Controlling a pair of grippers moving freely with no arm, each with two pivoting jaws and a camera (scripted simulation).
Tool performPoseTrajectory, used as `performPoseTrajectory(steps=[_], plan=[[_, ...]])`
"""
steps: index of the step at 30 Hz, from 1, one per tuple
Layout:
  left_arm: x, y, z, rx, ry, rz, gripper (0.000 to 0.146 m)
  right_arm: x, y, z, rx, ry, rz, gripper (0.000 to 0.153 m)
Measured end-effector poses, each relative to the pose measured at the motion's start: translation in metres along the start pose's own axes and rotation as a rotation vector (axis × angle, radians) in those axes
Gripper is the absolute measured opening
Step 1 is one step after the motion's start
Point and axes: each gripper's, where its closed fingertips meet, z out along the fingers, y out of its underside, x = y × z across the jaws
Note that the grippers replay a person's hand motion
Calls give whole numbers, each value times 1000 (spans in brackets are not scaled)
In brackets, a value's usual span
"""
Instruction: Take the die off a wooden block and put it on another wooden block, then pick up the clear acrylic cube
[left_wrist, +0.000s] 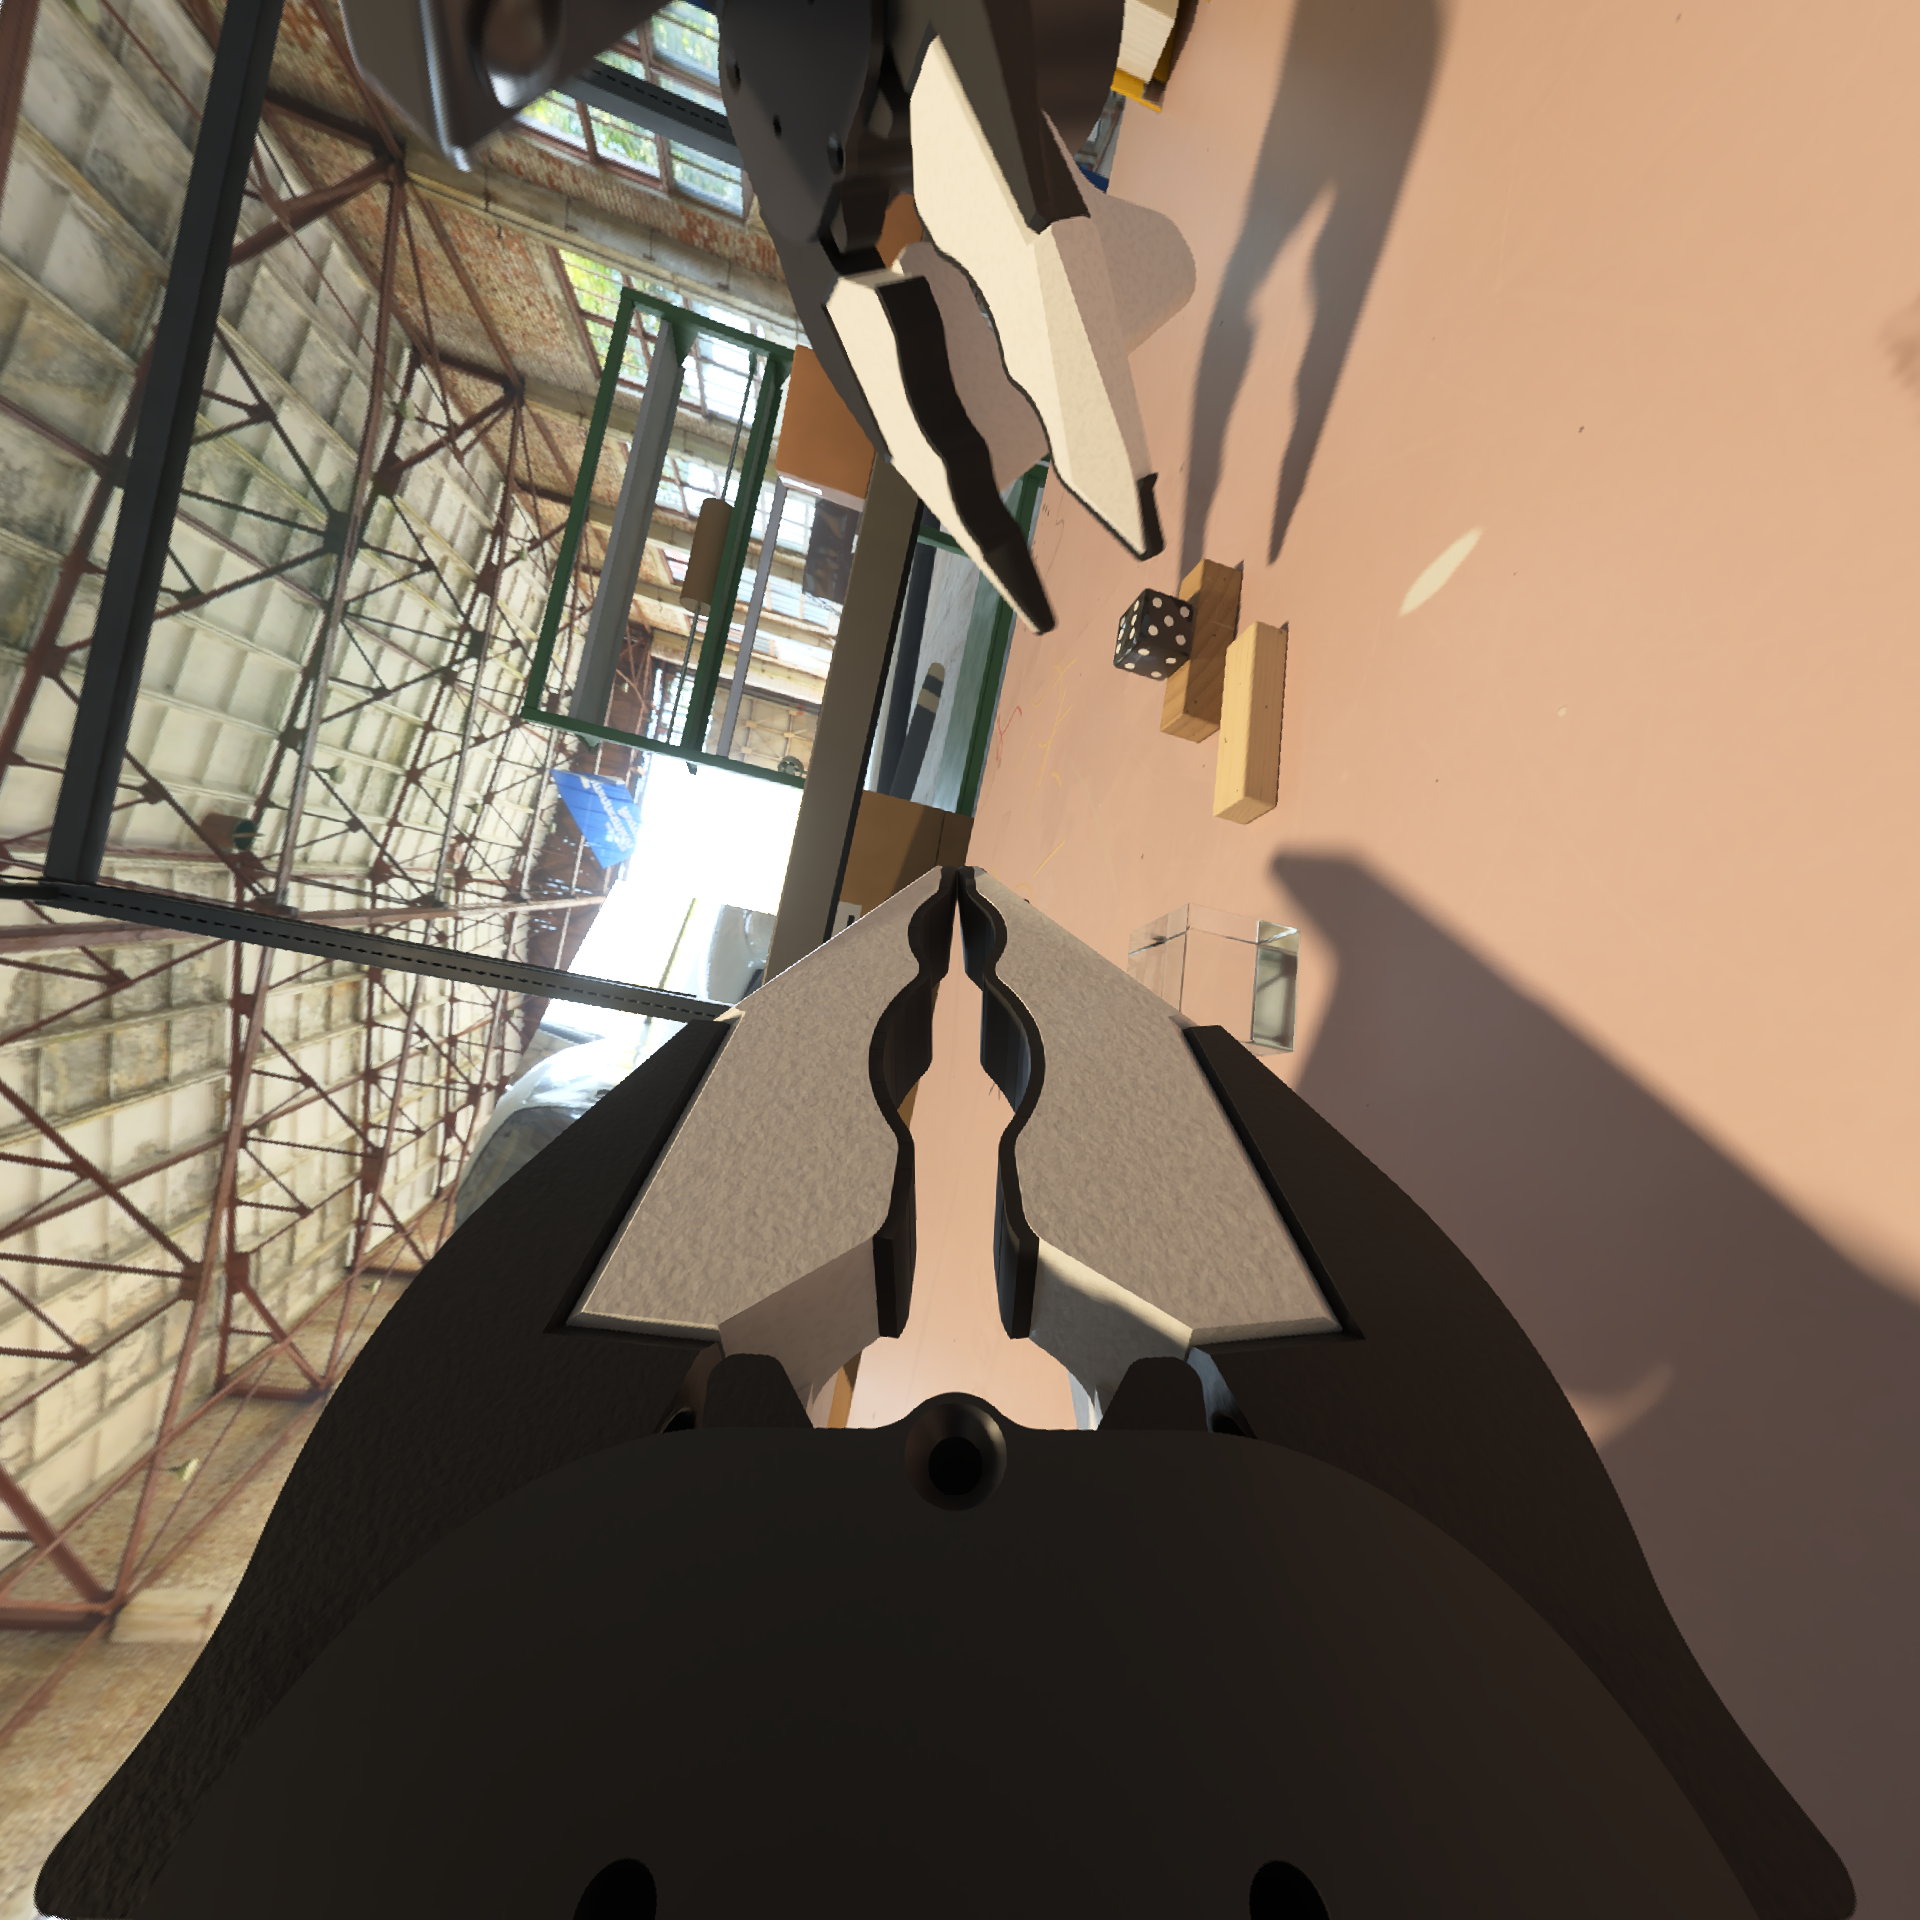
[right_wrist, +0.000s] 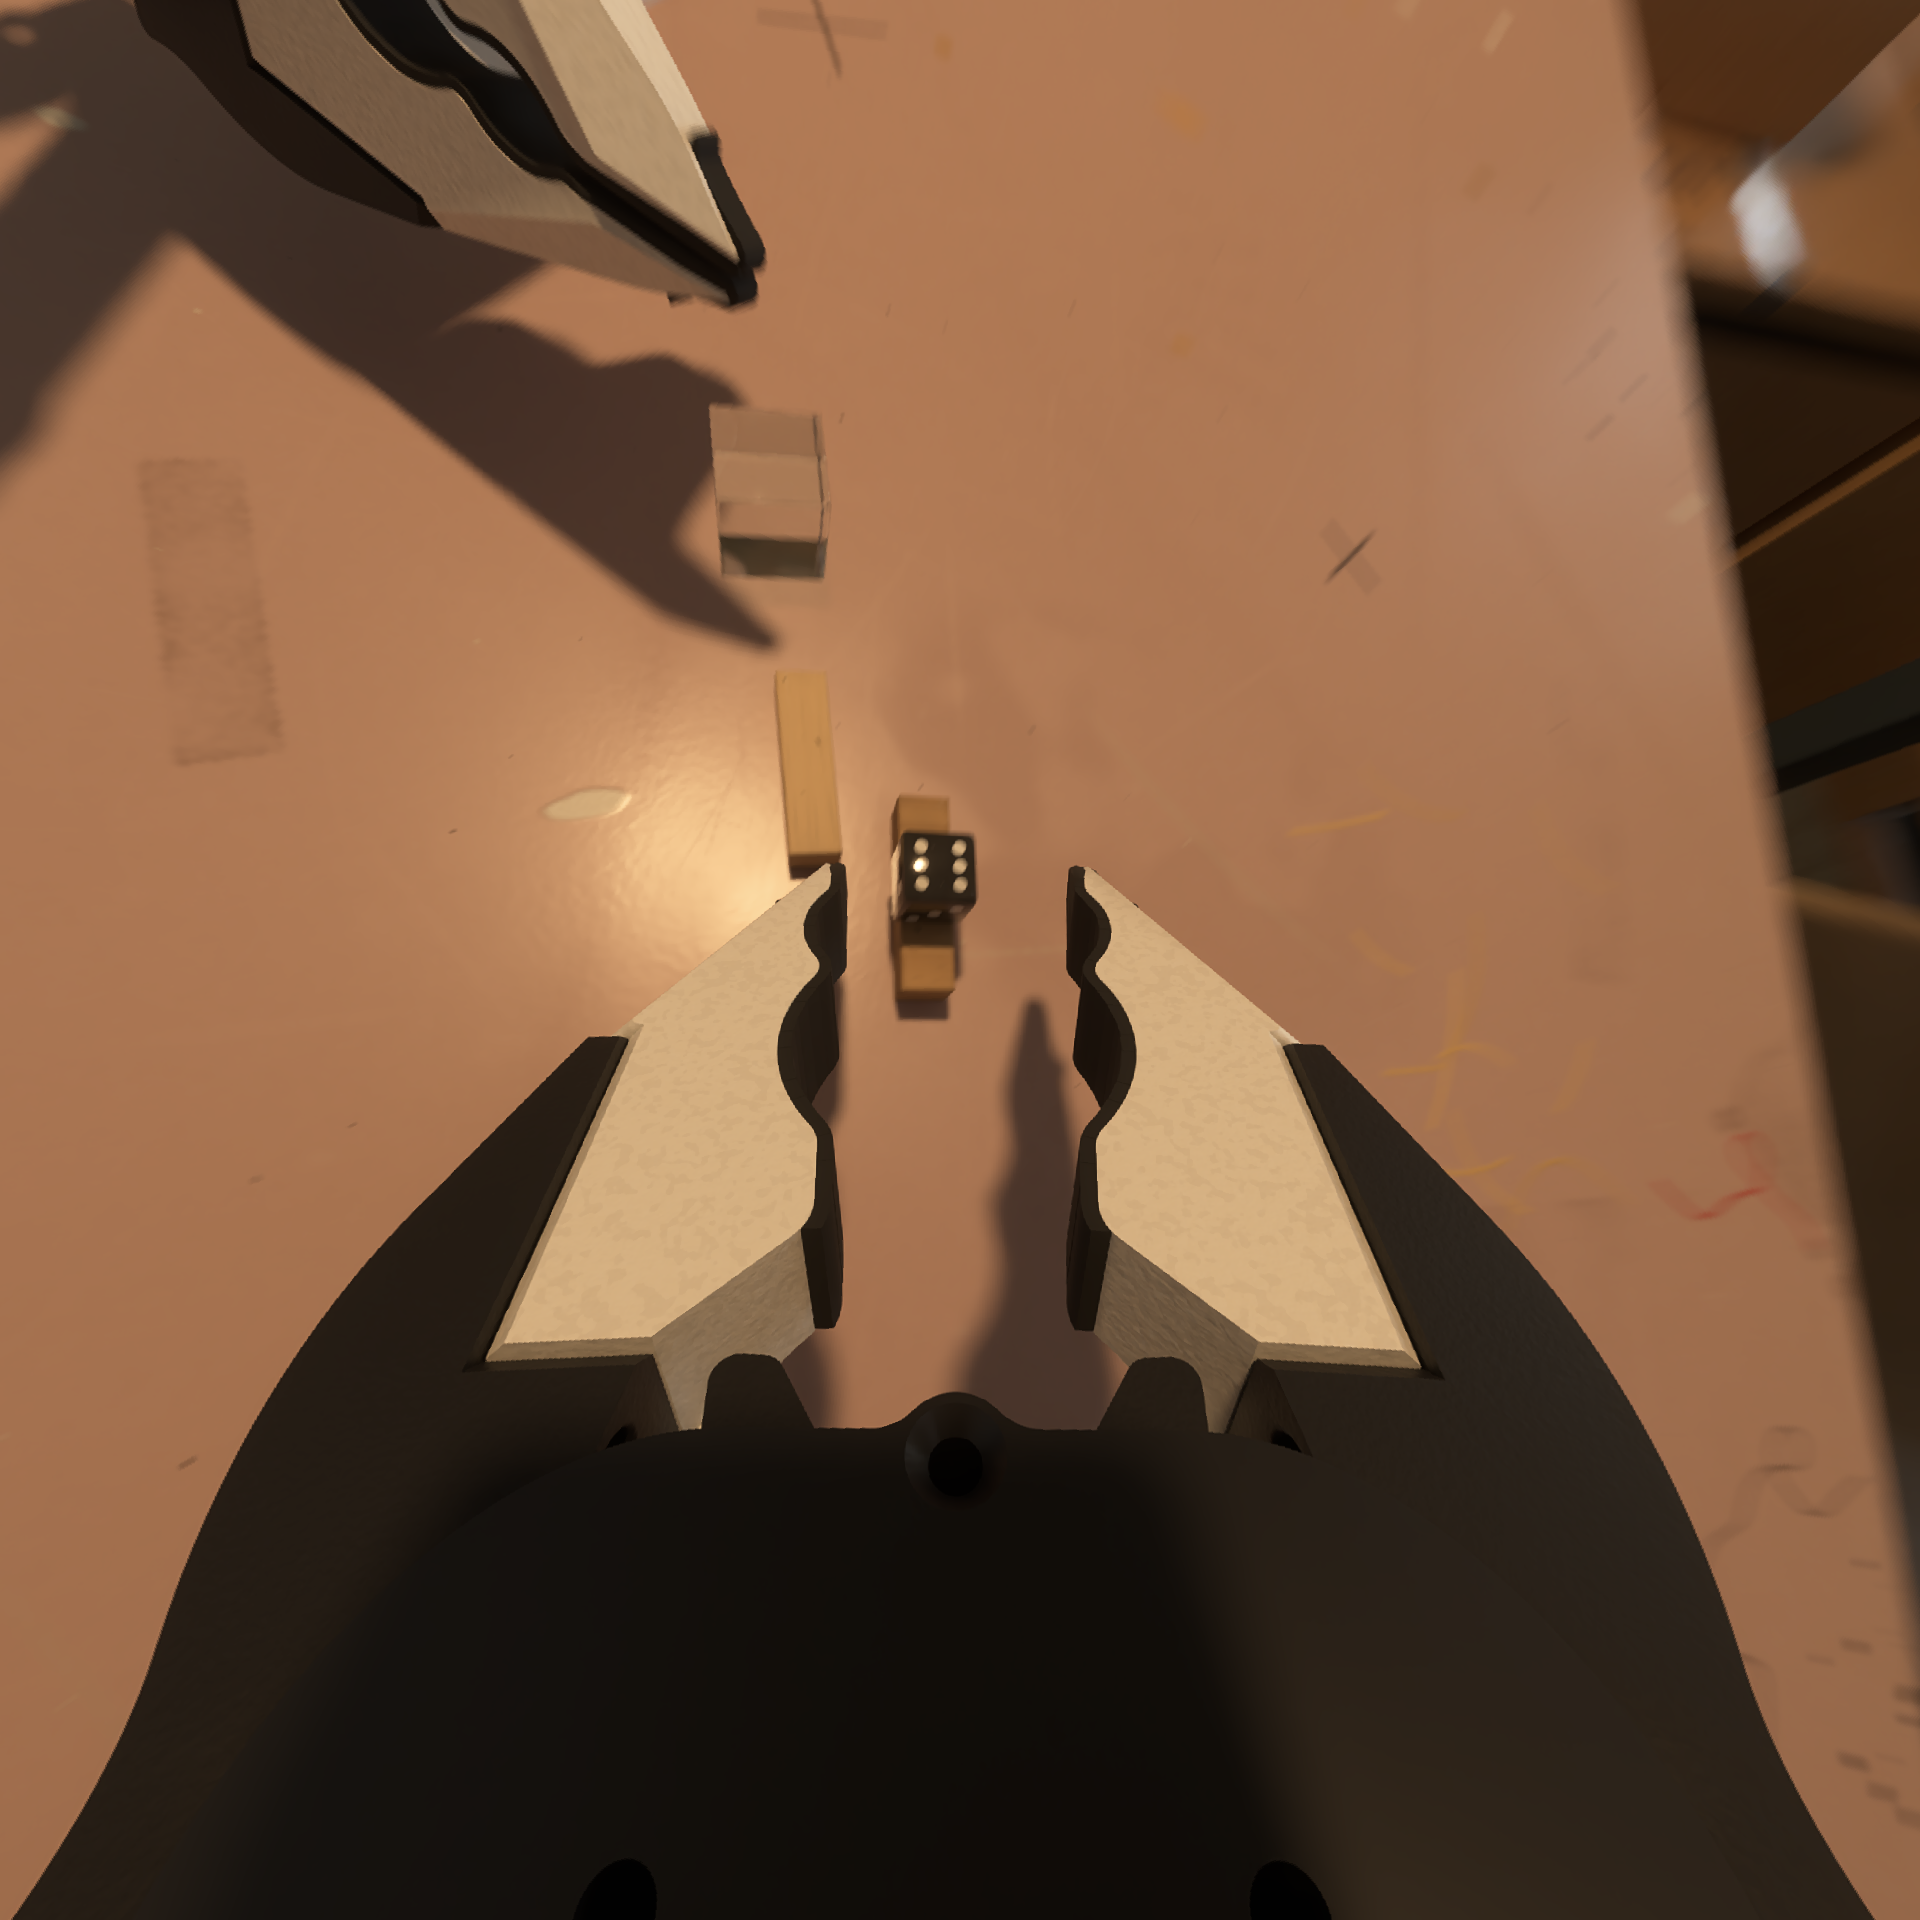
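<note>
The black die (right_wrist: 934, 875) sits on the darker wooden block (right_wrist: 924, 935), just beyond my spread right gripper (right_wrist: 954, 894) fingers, untouched. My left gripper (left_wrist: 956, 878) fingers are pressed together, empty, near the clear acrylic cube (left_wrist: 1216, 971) on the tabletop (right_wrist: 1247, 520). The die hides that block's middle.

I see black die (right_wrist: 935, 868) with white dots, two tan wood blocks (right_wrist: 807, 771), see-through cube (right_wrist: 770, 488), salmon-pink tabletop (right_wrist: 1299, 520); my tongs (right_wrist: 954, 894) cream, black-edged.
</note>
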Motion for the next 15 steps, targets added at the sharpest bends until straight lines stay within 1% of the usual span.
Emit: performPoseTrajectory(steps=[2, 4, 5, 8, 10, 11, 13, 15], plan=[[0, 1, 0, -8, -7, 19, 0, -3, 9, 5, -50, -87, 88, 43], [0, 3, 0, -17, -10, 21, 0, -9, 10, 12, -52, -153, 131, 43], [-1, 3, 0, -18, -11, 20, 0, -9, 10, 16, -54, -157, 135, 43], [-2, 4, 0, -16, -14, 10, 0, -7, 12, 22, -96, -127, 77, 44], [-1, 3, 0, -14, -13, 8, 0, -6, 13, 24, -124, -127, 72, 44], [0, 3, 0, -14, -8, 8, 0, -6, 12, 24, -123, -129, 69, 40], [1, 4, 0, -15, -3, 12, 0, -6, 11, 23, -114, -131, 47, 17], [1, 3, 1, -13, -4, 10, 0, -8, 5, 21, -79, -130, 15, 17]])
